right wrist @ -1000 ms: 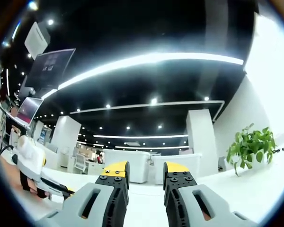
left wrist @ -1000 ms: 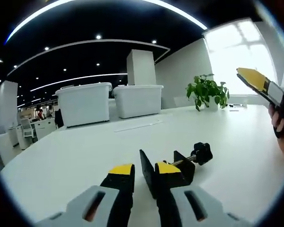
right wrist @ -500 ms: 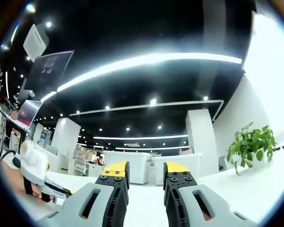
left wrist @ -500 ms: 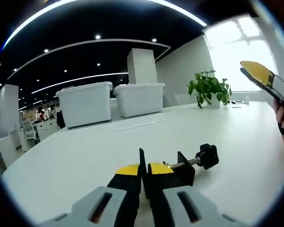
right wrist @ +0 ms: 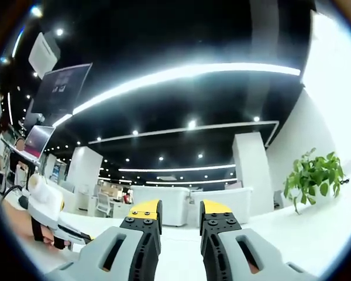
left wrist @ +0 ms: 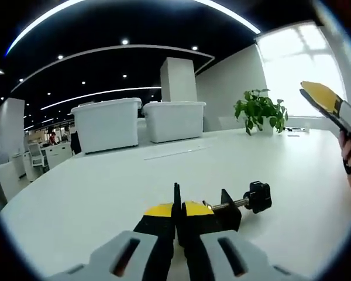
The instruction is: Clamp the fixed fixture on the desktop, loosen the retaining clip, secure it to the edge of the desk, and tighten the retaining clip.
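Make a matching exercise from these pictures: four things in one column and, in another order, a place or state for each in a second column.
Things:
1. left tool
2. right tool
3. black metal clamp fixture with a round knob
4. green potted plant

States or places:
A. held up off the white desk, empty
B. at the far side of the white desk, near the bright window
C. shut on a thin black plate
D. lying on the white desk

Pairs: 1-C, 2-A, 3-D, 4-B
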